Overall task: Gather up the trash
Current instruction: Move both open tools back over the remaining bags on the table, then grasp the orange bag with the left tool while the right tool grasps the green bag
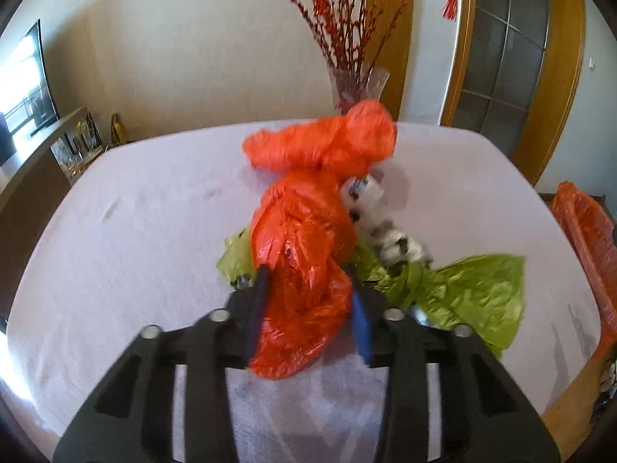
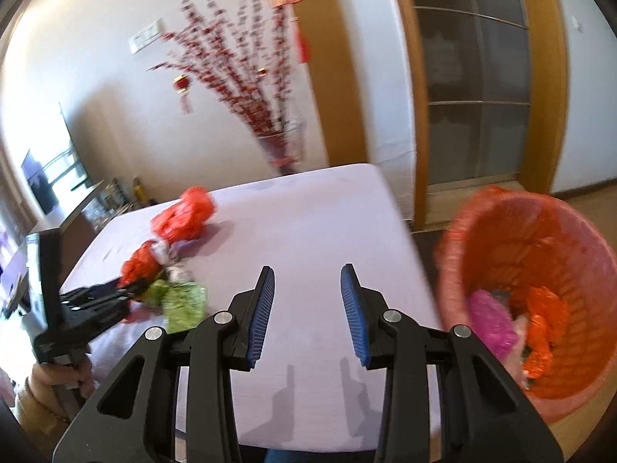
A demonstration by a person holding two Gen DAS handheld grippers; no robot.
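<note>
My left gripper [image 1: 308, 274] is shut on a crumpled orange plastic bag [image 1: 304, 254] on the pale table [image 1: 135, 231]. A second orange bag [image 1: 324, 142] lies farther back. Green plastic [image 1: 470, 297] and white crumpled paper [image 1: 389, 235] lie beside the held bag. In the right wrist view the left gripper [image 2: 131, 289] sits in the same trash pile [image 2: 169, 270] at the left. My right gripper [image 2: 307, 274] is open and empty above the table [image 2: 308, 231]. A red bin [image 2: 540, 281] with an orange liner stands at the right, holding pink and orange trash.
A glass vase [image 1: 360, 85] of red branches stands behind the table's far edge. The bin's orange liner [image 1: 586, 239] shows at the right edge in the left wrist view. A wooden-framed door [image 2: 482, 96] is behind, a TV [image 2: 42, 181] and sideboard at left.
</note>
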